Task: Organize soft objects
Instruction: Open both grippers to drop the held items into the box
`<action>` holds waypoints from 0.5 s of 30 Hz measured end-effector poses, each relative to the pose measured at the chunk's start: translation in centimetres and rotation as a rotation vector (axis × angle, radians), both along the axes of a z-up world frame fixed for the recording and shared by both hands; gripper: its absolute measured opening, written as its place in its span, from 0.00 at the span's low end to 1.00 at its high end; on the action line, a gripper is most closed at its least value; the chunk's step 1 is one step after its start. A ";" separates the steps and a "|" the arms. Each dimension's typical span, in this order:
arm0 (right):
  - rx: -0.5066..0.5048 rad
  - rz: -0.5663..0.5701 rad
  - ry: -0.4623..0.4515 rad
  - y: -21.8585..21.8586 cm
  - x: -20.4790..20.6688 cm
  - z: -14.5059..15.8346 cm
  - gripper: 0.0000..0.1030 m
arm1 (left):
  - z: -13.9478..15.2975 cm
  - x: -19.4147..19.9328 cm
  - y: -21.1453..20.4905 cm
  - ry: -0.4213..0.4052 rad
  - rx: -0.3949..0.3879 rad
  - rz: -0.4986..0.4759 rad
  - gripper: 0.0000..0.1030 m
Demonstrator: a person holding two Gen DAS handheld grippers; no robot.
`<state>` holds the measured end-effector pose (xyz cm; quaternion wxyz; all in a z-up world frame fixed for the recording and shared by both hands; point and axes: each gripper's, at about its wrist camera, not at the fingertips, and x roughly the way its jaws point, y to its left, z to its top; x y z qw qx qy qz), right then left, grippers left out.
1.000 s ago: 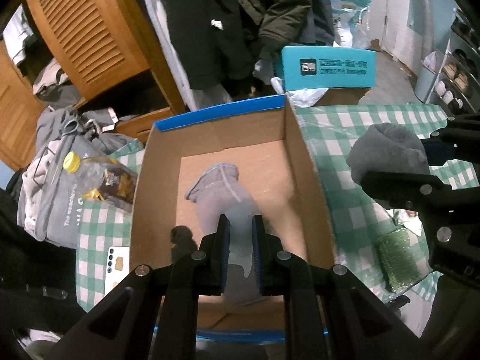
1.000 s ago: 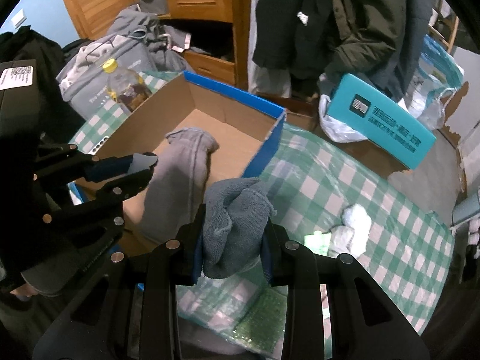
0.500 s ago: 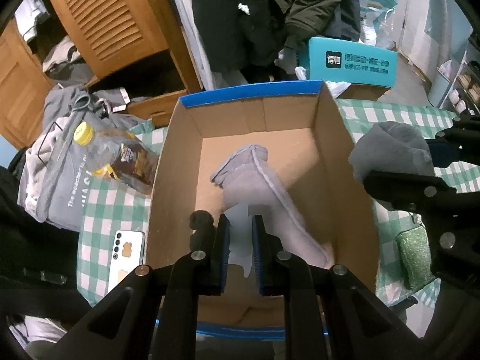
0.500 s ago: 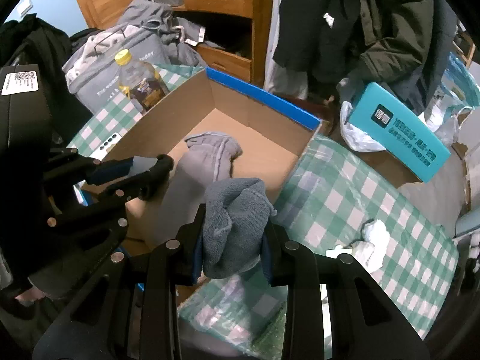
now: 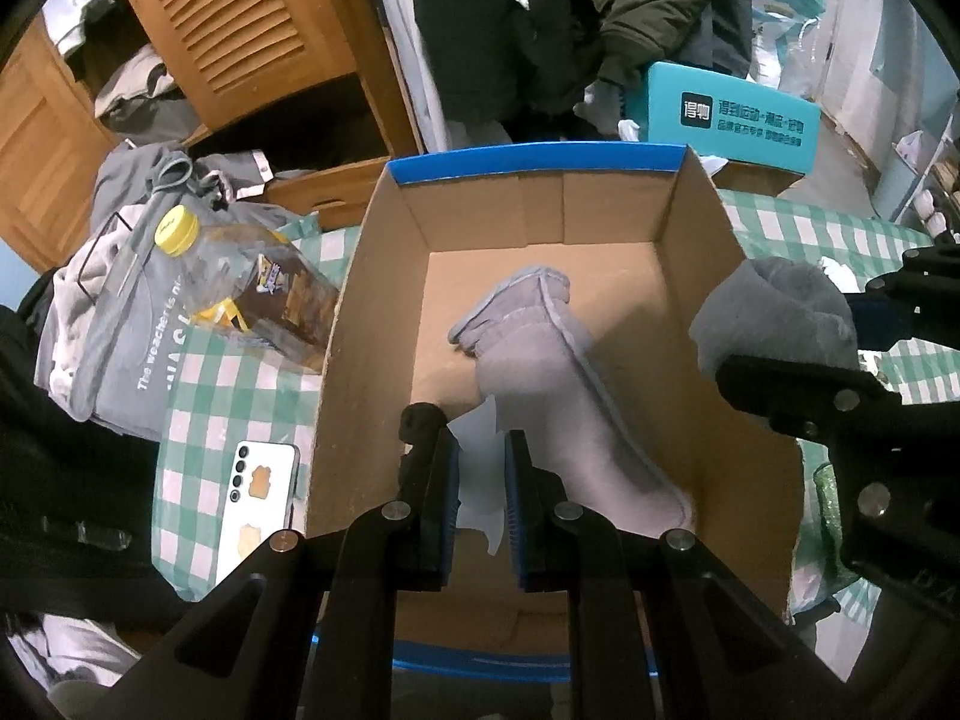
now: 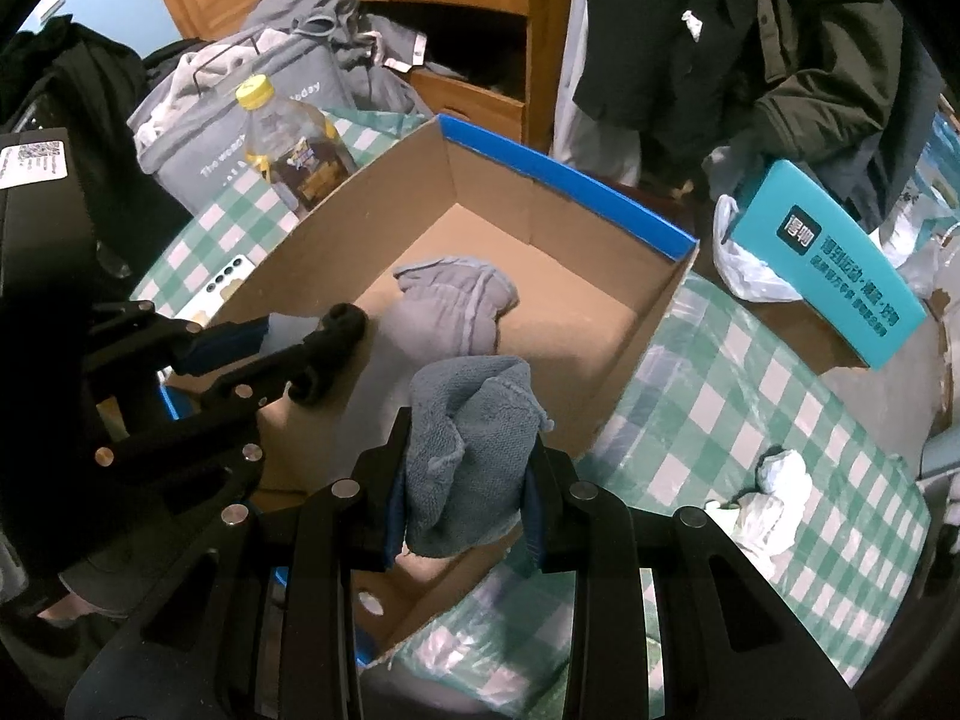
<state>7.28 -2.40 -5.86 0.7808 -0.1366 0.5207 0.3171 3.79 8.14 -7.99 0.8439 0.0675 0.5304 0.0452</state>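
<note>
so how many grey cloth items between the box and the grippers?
2: a light grey cloth lying in the cardboard box, its near end in the left gripper; a darker grey towel clamped in the right gripper.

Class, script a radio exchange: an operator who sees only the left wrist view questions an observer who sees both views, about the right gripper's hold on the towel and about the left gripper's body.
Operator: From the side I only see the towel bulging. Is the right gripper really clamping it?
Observer: Yes. Both pads press it, and it bunches up between them.
Operator: My left gripper pinches a white sheet. Is there anything on its body I cannot see?
Observer: A white label with a QR code.
</note>
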 end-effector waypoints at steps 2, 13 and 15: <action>0.002 0.001 0.005 0.2 0.1 -0.1 0.28 | -0.1 0.1 0.1 0.003 0.000 0.004 0.15; 0.007 -0.003 0.011 0.4 0.2 -0.3 0.45 | -0.7 0.2 0.6 0.020 0.024 0.031 0.32; 0.008 -0.008 0.006 0.2 0.2 -0.2 0.49 | -0.5 0.1 0.5 0.009 0.032 0.031 0.43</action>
